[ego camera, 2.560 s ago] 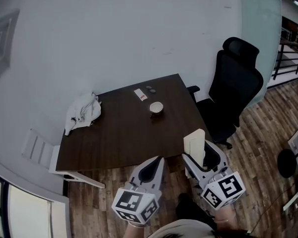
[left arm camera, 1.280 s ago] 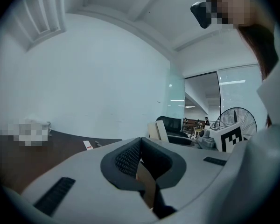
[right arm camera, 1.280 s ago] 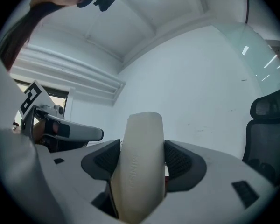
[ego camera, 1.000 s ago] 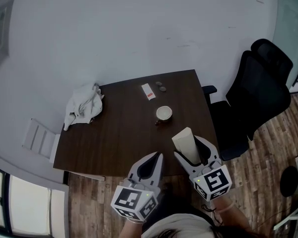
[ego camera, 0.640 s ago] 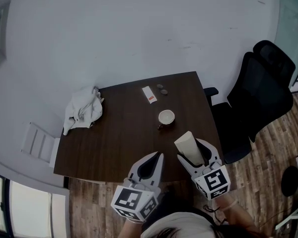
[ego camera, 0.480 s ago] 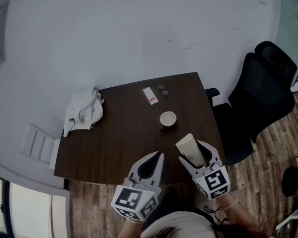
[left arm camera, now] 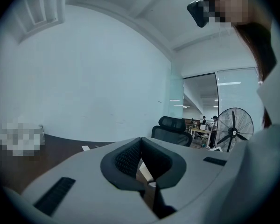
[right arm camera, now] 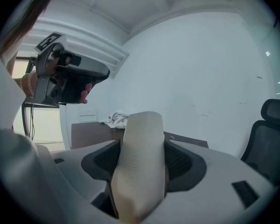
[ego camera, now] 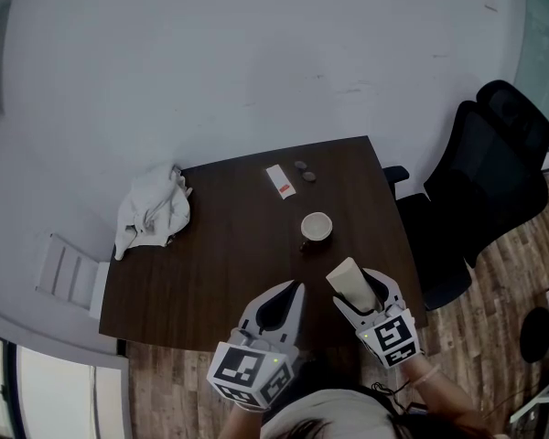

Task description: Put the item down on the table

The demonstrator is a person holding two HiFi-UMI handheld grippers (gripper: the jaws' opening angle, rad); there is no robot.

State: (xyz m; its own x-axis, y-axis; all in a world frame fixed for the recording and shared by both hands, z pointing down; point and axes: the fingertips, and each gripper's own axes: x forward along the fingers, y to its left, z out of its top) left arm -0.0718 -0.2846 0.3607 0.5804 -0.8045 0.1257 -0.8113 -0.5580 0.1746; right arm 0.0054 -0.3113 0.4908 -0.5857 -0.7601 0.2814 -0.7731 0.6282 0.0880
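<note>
This is an office. Ahead of the left tongs and the right tongs a dark wood worktop stands against a plain pale wall. To the right of the right tongs a black swivel chair with a mesh back and headrest sits on plank flooring. Beyond the chair is a frosted glass partition. In the left gripper view, far ahead and to the right of the left tongs, the room opens onto more desks with small figures at them. Strip ceiling lights run above, and a pedestal fan stands nearer.
</note>
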